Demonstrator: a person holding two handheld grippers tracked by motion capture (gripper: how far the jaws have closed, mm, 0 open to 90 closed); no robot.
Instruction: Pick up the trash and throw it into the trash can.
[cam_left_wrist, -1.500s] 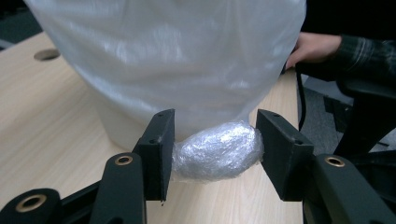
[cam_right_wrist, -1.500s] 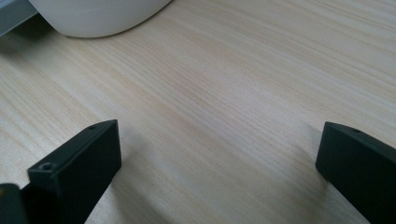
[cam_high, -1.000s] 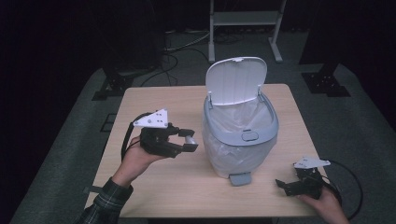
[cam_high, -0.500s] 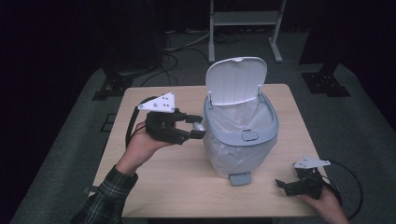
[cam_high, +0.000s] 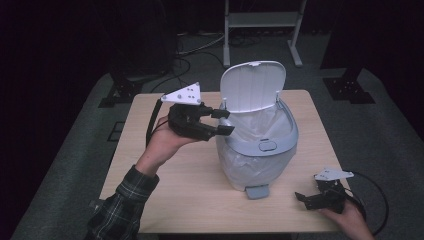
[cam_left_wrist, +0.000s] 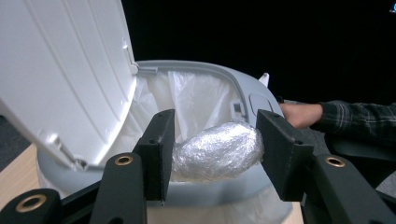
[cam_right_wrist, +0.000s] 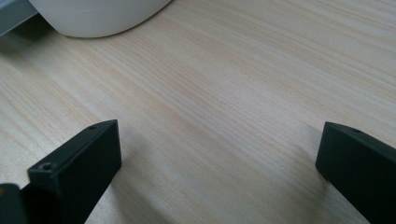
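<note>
A rectangular table of pale, light-grained wood (cam_high: 175, 195) is set on a grey carpeted floor (cam_high: 75, 165). A light grey plastic pedal bin with a translucent liner bag (cam_high: 257, 160) is stood on it, right of centre, its white lid raised. The black right gripper (cam_high: 320, 199) is rested on the tabletop near the front right corner.

— That wad (cam_left_wrist: 217, 151) in the left hand-held gripper (cam_left_wrist: 212, 154) looks like crinkly, shiny cling film.

— Yes. The pedal bin (cam_high: 260, 145) is smooth matt plastic, lined with a thin, translucent, wrinkled bag (cam_left_wrist: 196, 100).

— And the surface (cam_right_wrist: 233, 84)?

— Pale wood grain, satin. The jaws are matt black plastic with brassy inserts.
</note>
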